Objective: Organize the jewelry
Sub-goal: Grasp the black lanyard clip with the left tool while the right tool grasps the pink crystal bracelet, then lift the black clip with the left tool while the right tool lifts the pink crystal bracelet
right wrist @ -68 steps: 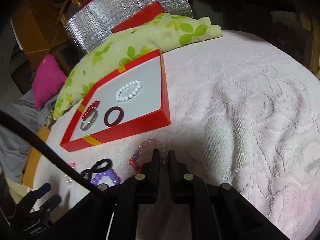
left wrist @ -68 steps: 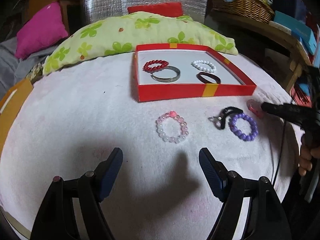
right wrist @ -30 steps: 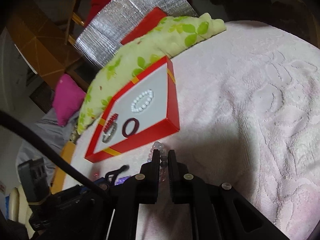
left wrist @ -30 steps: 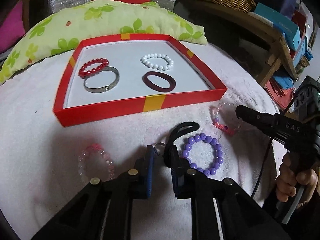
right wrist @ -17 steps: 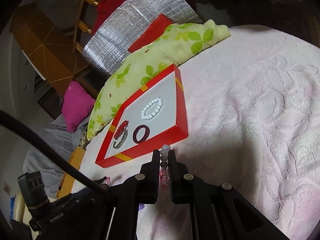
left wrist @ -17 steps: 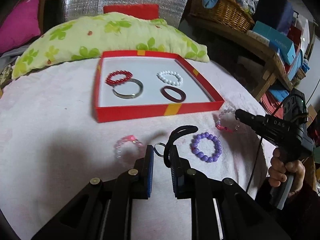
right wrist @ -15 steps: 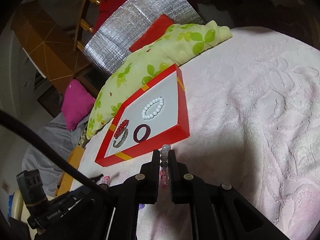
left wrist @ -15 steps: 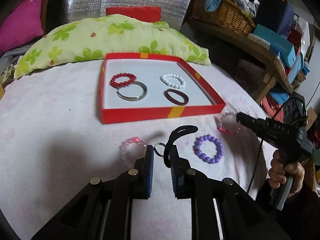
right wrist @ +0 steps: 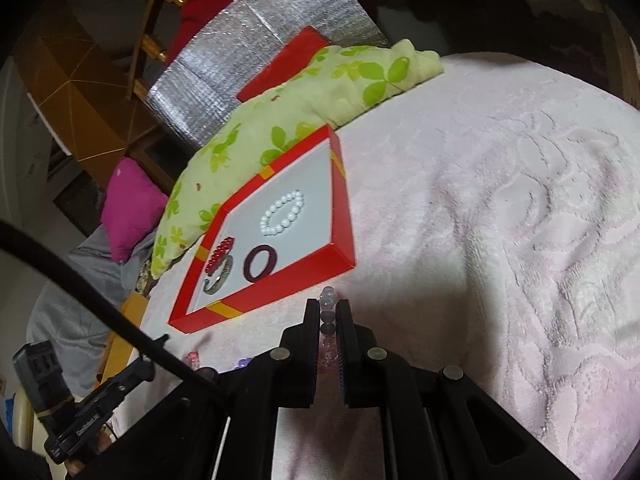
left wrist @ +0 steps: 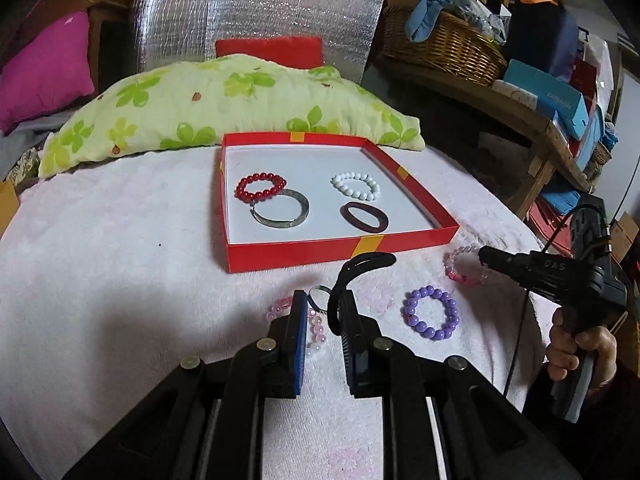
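Observation:
A red tray on the pink towel holds a red bead bracelet, a silver bangle, a white bead bracelet and a dark maroon ring. My left gripper is shut on a black cord with a metal ring, lifted in front of the tray. A pale pink bead bracelet lies under it; a purple one lies to the right. My right gripper is shut on a clear-pink bead bracelet near the tray's right corner.
A green flowered pillow lies behind the tray, with a silver foil panel and a magenta cushion beyond. A shelf with a wicker basket and boxes stands at the right. The towel edge drops off at right.
Both grippers have risen and drawn back, each carrying its piece. The black cord is off the towel and the clear-pink bracelet hangs in the right gripper.

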Demonstrator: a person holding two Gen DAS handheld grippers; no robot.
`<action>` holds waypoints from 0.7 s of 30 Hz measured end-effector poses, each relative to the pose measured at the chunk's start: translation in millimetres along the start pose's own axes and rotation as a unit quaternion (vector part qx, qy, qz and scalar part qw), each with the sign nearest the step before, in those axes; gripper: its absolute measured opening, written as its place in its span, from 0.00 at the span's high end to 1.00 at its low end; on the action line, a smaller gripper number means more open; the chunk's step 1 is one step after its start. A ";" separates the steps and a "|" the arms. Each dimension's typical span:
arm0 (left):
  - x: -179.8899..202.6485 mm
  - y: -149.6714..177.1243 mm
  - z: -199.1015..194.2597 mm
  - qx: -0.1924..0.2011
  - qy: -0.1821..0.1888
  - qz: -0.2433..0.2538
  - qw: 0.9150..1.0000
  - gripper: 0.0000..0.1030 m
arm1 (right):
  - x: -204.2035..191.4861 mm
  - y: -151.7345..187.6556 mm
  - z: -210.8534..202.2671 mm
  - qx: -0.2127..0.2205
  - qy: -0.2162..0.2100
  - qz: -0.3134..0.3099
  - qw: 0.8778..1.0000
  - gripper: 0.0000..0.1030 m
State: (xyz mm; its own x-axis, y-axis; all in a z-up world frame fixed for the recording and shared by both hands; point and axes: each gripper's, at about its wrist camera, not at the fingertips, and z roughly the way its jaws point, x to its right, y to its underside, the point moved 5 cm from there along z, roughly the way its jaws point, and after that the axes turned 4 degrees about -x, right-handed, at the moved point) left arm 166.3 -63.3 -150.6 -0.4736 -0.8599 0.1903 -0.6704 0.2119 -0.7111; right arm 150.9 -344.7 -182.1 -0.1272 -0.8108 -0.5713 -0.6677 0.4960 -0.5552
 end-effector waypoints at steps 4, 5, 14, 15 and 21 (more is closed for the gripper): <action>-0.3 -1.6 -6.2 0.009 0.007 0.000 1.000 0.84 | -1.2 2.5 3.7 -0.008 0.019 -0.008 1.000 0.90; -0.8 -2.3 -7.6 0.012 0.008 -0.001 1.000 0.84 | -1.1 3.9 4.3 -0.010 0.025 -0.011 1.000 0.89; -5.9 -3.3 -12.9 0.020 0.005 -0.012 1.000 0.84 | 4.0 9.2 18.0 -0.039 0.063 -0.010 0.997 0.83; -6.9 -3.5 -12.8 0.020 0.006 -0.015 1.000 0.84 | 3.0 9.6 18.2 -0.038 0.066 -0.014 0.997 0.83; -7.7 -4.0 -12.3 0.021 0.011 -0.021 0.999 0.84 | -13.8 12.1 16.1 -0.026 0.062 -0.061 0.996 0.87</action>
State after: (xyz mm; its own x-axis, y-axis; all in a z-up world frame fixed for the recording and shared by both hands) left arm 165.6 -51.8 -140.9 -0.4579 -0.8571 0.2359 -0.6664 0.1553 -0.7292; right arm 156.4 -322.4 -190.6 -0.1306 -0.8976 -0.4210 -0.7198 0.3778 -0.5823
